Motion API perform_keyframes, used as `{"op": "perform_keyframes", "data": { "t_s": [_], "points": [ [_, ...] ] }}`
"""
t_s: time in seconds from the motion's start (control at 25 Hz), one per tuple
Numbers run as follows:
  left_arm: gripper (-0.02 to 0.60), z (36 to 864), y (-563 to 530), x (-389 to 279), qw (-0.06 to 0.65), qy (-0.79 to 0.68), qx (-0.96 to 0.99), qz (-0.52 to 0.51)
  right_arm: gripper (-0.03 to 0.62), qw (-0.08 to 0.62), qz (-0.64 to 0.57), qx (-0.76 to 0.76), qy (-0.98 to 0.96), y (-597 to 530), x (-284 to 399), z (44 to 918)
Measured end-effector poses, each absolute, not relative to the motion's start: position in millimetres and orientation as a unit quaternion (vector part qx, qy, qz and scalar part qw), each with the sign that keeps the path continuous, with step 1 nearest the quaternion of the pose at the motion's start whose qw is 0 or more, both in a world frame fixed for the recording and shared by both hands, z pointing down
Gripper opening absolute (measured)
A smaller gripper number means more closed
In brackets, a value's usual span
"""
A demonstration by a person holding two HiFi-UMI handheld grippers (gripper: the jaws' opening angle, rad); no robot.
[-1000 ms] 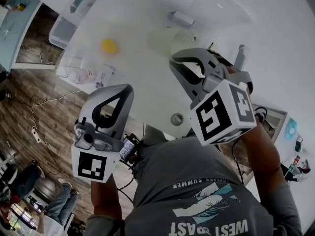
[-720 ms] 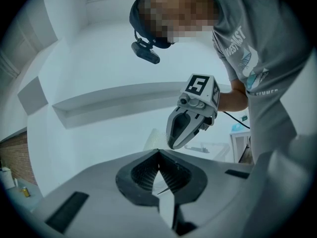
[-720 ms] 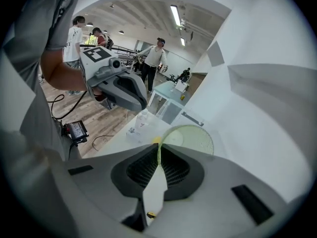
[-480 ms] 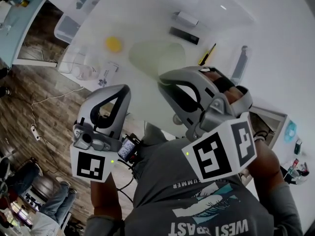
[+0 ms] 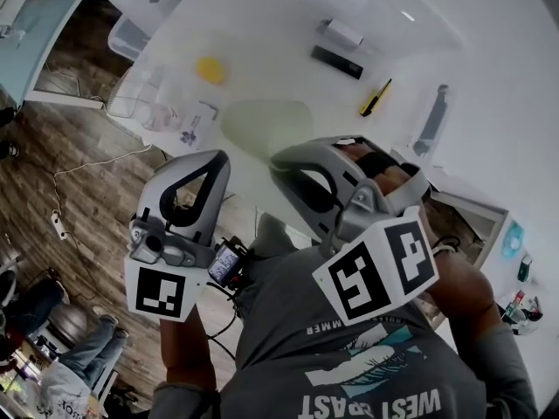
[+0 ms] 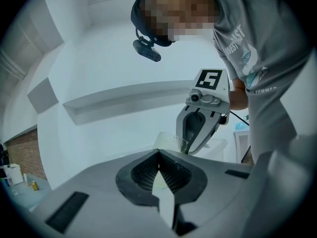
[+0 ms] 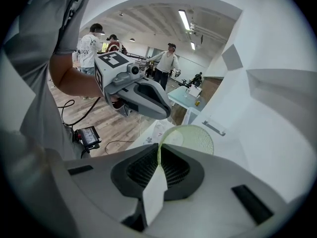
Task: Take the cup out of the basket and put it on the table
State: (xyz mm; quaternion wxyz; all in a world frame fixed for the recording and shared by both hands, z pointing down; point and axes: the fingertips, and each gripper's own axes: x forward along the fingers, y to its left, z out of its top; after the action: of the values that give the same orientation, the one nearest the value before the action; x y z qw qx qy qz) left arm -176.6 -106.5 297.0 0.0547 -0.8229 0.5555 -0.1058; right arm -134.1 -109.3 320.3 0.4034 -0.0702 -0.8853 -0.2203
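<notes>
A translucent pale green cup (image 5: 262, 127) hangs over the white table (image 5: 288, 24), pinched by its rim. My right gripper (image 5: 290, 157) is shut on that rim; in the right gripper view the cup (image 7: 191, 138) sticks out beyond the closed right gripper (image 7: 159, 153). My left gripper (image 5: 215, 161) is shut on nothing, to the left of the cup near the table's near edge. From the left gripper view, the left gripper (image 6: 158, 155) points level at the cup (image 6: 171, 142) and at the right gripper (image 6: 196, 133). A wire basket (image 5: 140, 103) stands at the table's left edge.
On the table lie a yellow object (image 5: 210, 69), a black bar (image 5: 337, 62), a white box (image 5: 342, 33), a yellow-and-black cutter (image 5: 376, 99) and a grey bottle (image 5: 432, 119). A clear bin (image 5: 131, 35) sits at the far left corner. People stand in the room (image 7: 166, 63).
My right gripper has carried the cup leftward and closer to the person. The left gripper has stayed at about the same spot in the view.
</notes>
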Motion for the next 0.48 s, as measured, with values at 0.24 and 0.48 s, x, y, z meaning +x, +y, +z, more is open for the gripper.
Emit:
{"op": "perform_keyframes", "data": {
  "t_s": [0.24,0.48],
  "points": [
    [0.009,307,-95,-186,0.043,0.566,-0.817,-0.107,0.028,0.411,-0.217,-0.093,-0.881,-91,-142,339],
    [0.009,316,-84,-195,0.032,0.576,-0.81,-0.104,0.028,0.423,-0.215,-0.117,-0.872,-73,-147,361]
  ]
}}
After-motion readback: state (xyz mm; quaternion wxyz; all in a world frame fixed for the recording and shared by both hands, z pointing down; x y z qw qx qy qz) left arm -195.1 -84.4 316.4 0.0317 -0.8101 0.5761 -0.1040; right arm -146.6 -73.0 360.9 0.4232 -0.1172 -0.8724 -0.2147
